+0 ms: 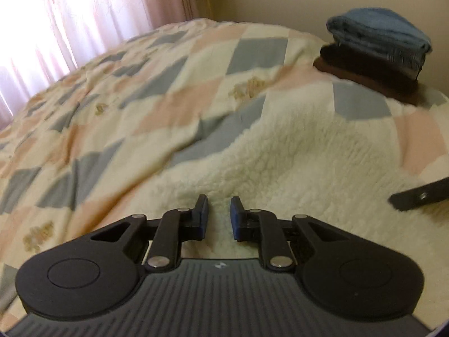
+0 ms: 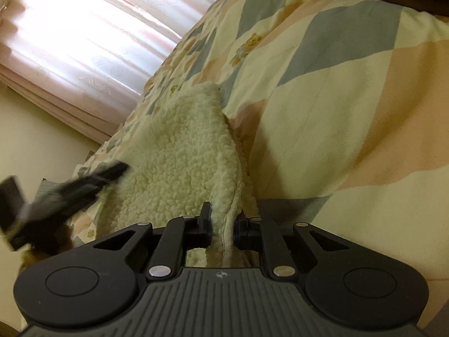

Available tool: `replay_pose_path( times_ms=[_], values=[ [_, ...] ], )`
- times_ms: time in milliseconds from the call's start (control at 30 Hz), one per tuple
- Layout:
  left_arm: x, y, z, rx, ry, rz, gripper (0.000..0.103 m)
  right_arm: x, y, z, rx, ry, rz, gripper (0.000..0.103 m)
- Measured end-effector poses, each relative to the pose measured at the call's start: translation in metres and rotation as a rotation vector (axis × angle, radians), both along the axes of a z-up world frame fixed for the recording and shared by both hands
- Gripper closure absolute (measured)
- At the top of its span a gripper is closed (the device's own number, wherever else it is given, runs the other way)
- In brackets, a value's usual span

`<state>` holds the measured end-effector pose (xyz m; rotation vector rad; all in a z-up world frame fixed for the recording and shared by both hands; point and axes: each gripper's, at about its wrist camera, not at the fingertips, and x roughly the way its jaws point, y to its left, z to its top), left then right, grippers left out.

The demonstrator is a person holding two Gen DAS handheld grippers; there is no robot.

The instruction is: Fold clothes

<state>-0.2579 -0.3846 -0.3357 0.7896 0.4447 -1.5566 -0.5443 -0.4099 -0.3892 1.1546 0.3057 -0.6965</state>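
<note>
A cream fleece garment (image 1: 294,163) lies on the bed's checked quilt (image 1: 140,84). My left gripper (image 1: 219,216) hovers just over the fleece, its jaws a little apart with nothing between them. In the right wrist view the fleece (image 2: 179,163) stretches away along the quilt (image 2: 336,84), and my right gripper (image 2: 223,229) is shut on its near folded edge. The left gripper shows blurred at the left of the right wrist view (image 2: 64,196). Part of the right gripper shows at the right edge of the left wrist view (image 1: 421,195).
A stack of folded clothes, blue on top (image 1: 378,36) and dark brown below (image 1: 373,75), sits at the bed's far right by the wall. Pink curtains (image 1: 70,14) hang behind the bed on the left.
</note>
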Motion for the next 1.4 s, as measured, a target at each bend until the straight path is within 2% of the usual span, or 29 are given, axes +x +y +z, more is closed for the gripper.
replay_pose_path(
  times_ms=[67,133,200,233,300,367,433,533,633,767,1167,1400],
  values=[
    [-0.003,0.002,0.001,-0.011,-0.009,-0.005,0.092,0.003,0.002,0.001,-0.011,0.023,0.009,0.088],
    [-0.005,0.004,0.006,-0.017,-0.016,-0.012,0.092,0.006,0.004,0.006,-0.032,0.059,0.009,0.084],
    [-0.005,0.004,0.009,-0.018,-0.017,-0.013,0.092,0.007,0.008,0.016,-0.083,0.122,-0.026,0.064],
    [-0.005,0.004,0.009,-0.017,-0.017,-0.012,0.092,0.006,0.014,0.026,-0.151,0.173,-0.051,0.066],
    [-0.008,0.004,0.007,-0.021,-0.030,-0.013,0.092,0.008,0.028,0.047,-0.303,0.267,-0.079,0.076],
    [-0.013,0.005,0.005,-0.026,-0.060,-0.017,0.092,0.010,0.046,0.064,-0.418,0.297,-0.058,0.077],
    [-0.018,0.004,0.004,-0.024,-0.083,-0.016,0.092,0.018,0.063,0.070,-0.478,0.318,0.005,0.077],
    [-0.020,0.003,0.005,-0.021,-0.090,-0.011,0.092,0.039,0.083,0.058,-0.496,0.404,0.104,0.077],
    [-0.022,0.004,0.005,-0.023,-0.093,-0.021,0.092,0.049,0.084,0.034,-0.459,0.470,0.117,0.077],
    [-0.024,0.004,0.004,-0.029,-0.099,-0.026,0.092,0.040,0.081,0.020,-0.419,0.449,0.090,0.077],
    [-0.018,0.071,0.051,-0.123,0.095,-0.054,0.091,0.027,0.088,0.020,-0.366,0.407,0.065,0.076],
    [-0.035,0.078,0.030,-0.097,0.025,-0.047,0.089,0.020,0.098,0.019,-0.357,0.391,0.051,0.077]
  ],
)
